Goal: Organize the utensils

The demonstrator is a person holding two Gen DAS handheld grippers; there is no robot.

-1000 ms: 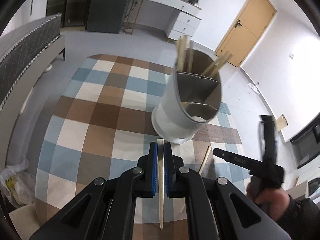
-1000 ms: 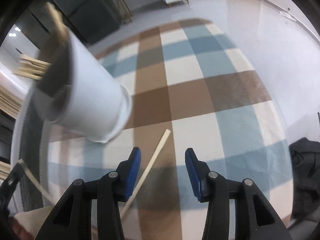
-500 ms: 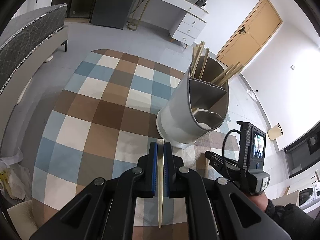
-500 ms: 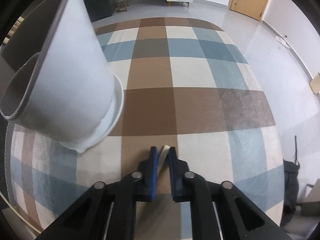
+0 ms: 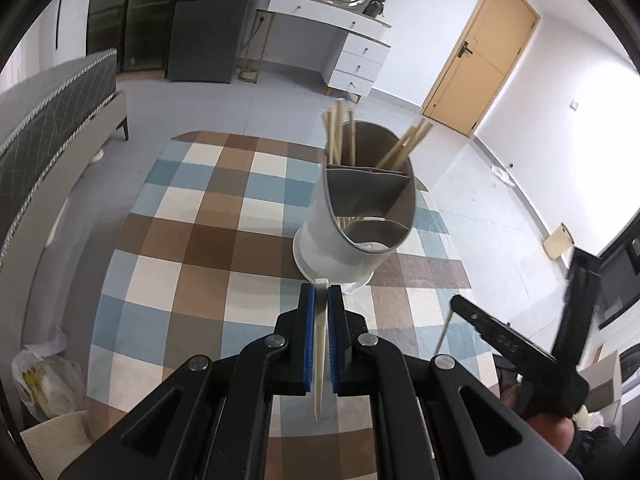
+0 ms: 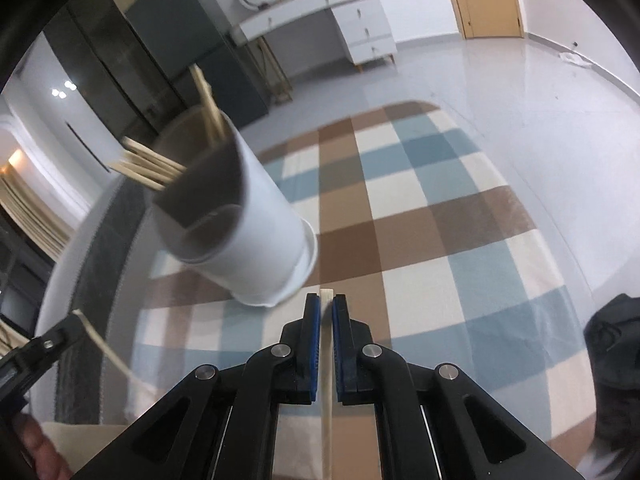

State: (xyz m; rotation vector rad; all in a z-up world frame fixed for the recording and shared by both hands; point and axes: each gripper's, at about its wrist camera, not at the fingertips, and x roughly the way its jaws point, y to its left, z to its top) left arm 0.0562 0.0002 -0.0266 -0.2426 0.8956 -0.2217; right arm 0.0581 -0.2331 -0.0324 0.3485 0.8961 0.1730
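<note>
A white utensil holder (image 5: 340, 256) (image 6: 256, 248) with inner dividers stands on the checked tablecloth (image 5: 192, 248). Several wooden chopsticks (image 5: 340, 136) lean in its far compartments. My left gripper (image 5: 321, 296) is shut on a pale chopstick (image 5: 320, 352), just in front of the holder's base. My right gripper (image 6: 326, 306) is shut on another chopstick (image 6: 327, 364), held above the cloth to the right of the holder. Each gripper also shows in the other's view: the right gripper (image 5: 460, 304) at the right edge, the left gripper (image 6: 74, 322) at the lower left.
The cloth (image 6: 420, 240) covers a round table whose edge curves close on the left and right. A plastic bag (image 5: 44, 380) lies on the floor to the left. A dark bag (image 6: 612, 344) sits at the right. A white dresser (image 5: 352, 56) and a door (image 5: 480, 56) stand far back.
My right gripper closed on the chopstick that lay on the cloth and lifted it off. My left gripper rose a little, still gripping its chopstick.
</note>
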